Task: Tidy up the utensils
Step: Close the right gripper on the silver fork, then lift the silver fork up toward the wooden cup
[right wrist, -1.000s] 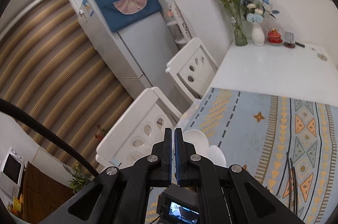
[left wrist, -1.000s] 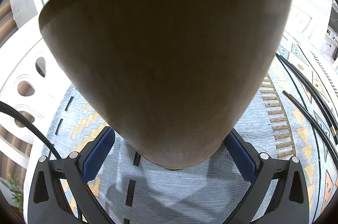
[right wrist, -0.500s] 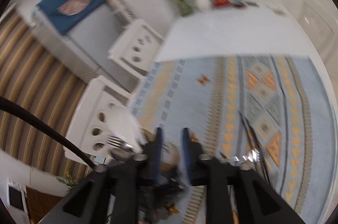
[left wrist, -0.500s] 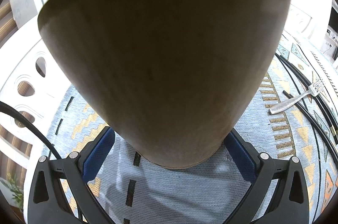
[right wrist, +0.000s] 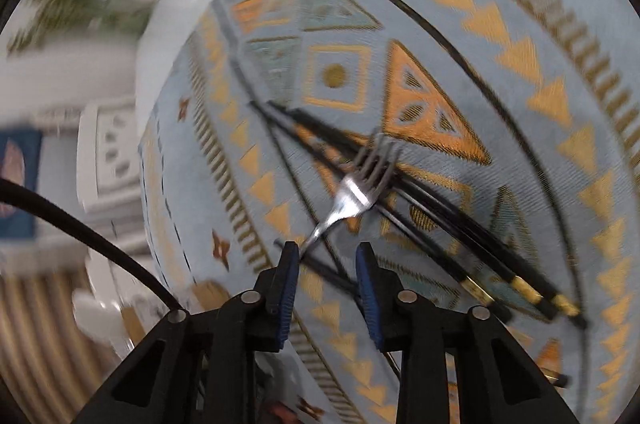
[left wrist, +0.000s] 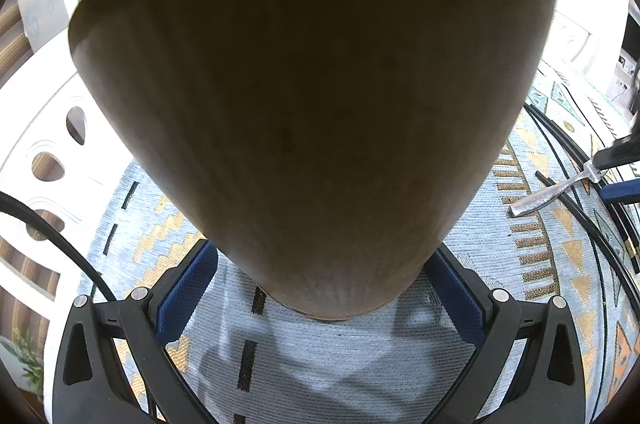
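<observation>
- The left hand-held gripper (left wrist: 320, 288) clamps a tall brown wooden holder (left wrist: 312, 95) between its blue pads (left wrist: 184, 300).
- The holder fills most of the view, above a blue patterned cloth (left wrist: 340, 356).
- At right, a silver fork (left wrist: 548, 193) lies on the cloth beside black chopsticks (left wrist: 576, 216).

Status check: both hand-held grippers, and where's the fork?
Left hand-held gripper shut on brown wooden holder. Right hand-held gripper open over silver metal fork. Fork lies across black chopsticks; nothing blocking.

Bright daylight, right view motion-blurred, left view sharp, fisheye-warped edges
</observation>
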Demonstrator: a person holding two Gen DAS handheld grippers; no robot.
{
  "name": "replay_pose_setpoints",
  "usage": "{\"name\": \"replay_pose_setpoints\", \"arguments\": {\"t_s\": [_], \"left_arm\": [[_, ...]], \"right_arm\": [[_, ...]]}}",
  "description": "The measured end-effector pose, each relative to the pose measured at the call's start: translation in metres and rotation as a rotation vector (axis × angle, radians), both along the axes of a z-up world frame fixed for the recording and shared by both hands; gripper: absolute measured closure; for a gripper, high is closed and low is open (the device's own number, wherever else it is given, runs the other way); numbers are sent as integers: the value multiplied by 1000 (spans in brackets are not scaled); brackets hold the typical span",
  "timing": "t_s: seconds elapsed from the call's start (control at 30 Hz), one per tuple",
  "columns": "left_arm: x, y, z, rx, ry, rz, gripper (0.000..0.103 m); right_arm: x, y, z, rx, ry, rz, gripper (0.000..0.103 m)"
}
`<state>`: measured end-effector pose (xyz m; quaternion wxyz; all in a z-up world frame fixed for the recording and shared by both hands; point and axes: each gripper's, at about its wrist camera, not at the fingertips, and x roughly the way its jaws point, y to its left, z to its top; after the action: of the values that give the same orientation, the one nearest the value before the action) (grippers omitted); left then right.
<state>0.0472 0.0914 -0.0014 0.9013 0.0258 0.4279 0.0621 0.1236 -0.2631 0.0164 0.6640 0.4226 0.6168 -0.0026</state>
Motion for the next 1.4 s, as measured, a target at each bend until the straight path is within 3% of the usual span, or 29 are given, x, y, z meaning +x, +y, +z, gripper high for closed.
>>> {"name": "replay_pose_setpoints", "arguments": {"t_s": [0.13,0.2,0.47,0.53,0.7,0.97,1.2,1.4], "left_arm": [[0,0,0,-1,0,0,0],[0,-1,0,1,0,0,0],[-1,0,0,-2,0,1,0],[-1,0,0,-2,0,1,0],[-2,-1,1,-3,0,1,0],[-1,-1,1,-3,1,1,0],[-1,0,1,-2,1,2,0],[-1,0,1,-3,1,1,0]], "right_arm": [[8,-4,-10,-28,-4,-111,77],[16,0,-6,-74,-2,-105,77],[40,41,9,-457,-68,77,83],[42,46,8,-503,-84,114,91],[40,36,18,-407,-174,113,100],[60,33,8,-284,-113,92,100],[72,49,1,-329,-45,151,99],[84,80,9,-515,-63,290,99]]}}
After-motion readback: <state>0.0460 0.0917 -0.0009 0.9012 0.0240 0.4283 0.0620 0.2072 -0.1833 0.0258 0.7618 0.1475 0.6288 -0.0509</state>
